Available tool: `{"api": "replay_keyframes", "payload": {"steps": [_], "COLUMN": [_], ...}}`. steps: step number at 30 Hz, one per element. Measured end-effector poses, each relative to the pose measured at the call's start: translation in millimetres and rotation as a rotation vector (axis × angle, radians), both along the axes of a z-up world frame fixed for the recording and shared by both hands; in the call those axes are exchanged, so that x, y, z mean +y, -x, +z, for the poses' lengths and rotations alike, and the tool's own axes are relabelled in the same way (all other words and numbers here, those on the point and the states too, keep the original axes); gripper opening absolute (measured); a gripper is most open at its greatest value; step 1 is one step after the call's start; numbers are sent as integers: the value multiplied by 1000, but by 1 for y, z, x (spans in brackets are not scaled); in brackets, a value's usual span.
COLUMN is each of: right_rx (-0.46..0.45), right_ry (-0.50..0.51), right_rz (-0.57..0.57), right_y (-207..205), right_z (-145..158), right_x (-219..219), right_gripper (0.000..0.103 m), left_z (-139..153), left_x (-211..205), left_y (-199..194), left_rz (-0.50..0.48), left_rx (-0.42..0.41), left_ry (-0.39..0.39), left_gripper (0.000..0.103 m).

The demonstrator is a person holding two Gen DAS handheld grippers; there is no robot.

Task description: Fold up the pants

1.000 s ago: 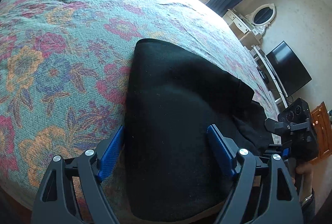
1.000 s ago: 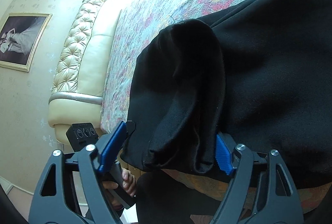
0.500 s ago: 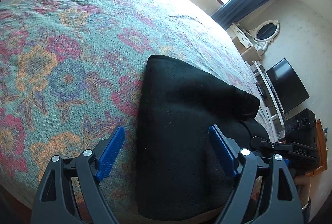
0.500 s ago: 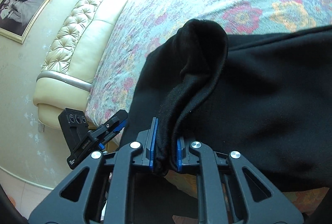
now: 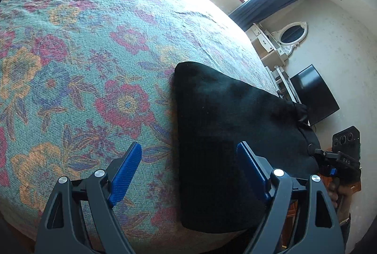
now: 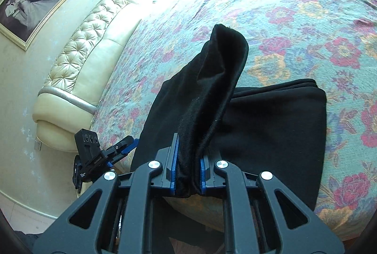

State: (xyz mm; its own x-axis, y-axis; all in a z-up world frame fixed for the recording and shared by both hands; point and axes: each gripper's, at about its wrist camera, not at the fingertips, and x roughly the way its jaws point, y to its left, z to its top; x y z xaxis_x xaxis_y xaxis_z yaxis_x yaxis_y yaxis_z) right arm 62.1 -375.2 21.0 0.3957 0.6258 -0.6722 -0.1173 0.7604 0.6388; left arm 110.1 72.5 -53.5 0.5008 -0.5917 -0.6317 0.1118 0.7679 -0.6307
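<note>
the black pants [image 6: 271, 131] lie partly folded at the near edge of the bed [image 6: 294, 25], one bunched end pinched tight in the right hand-held gripper [image 6: 187, 174] and liable to slip out, while the left hand-held gripper [image 5: 188, 174] hovers wide open, empty.

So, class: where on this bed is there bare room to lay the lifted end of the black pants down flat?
Bare floral bedspread stretches beyond the black pants toward the window, and also left of them toward the tufted headboard. The near edge is crowded: the right gripper is clamped on the raised fabric there, and the open left gripper hovers over the pants' left edge.
</note>
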Motion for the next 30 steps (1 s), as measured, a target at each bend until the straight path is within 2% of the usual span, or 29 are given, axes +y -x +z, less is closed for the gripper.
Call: {"api": "replay_keyframes", "payload": {"steps": [6,11,16,21,27,28,30], "right_rx": [75,112,113,121,123,126,119], "right_ry": [-33,-84,-141,-182,-191,-223,-225], "right_rz": [-80,-93,-97,-111,-112,-111,-111], "right_y": [7,12,14,16,19,21,22], "right_z": [-39,-70,-84,-91,-104,-108,-110], "right_x": [-52,-66,-74,-80,-90,-94,-98], "right_gripper": [14,14,14,11,11,11,11], "left_z": [-1,-3,-5,-6,-11,-13,-19], "left_x": [-36,-61,-79,-83,-72,-68,-53], "left_y": [-1,-1,0,-5,-7,-9,-9], "left_rz": [-66,-123,-177,-187,-165,-157,-123], "left_rx": [-5,-12,-20,-29,-9,8,43], "left_ry": [-18,-62,-102,-124,-100,-79,-28], "left_gripper": [82,82,82,82,82,82,82]}}
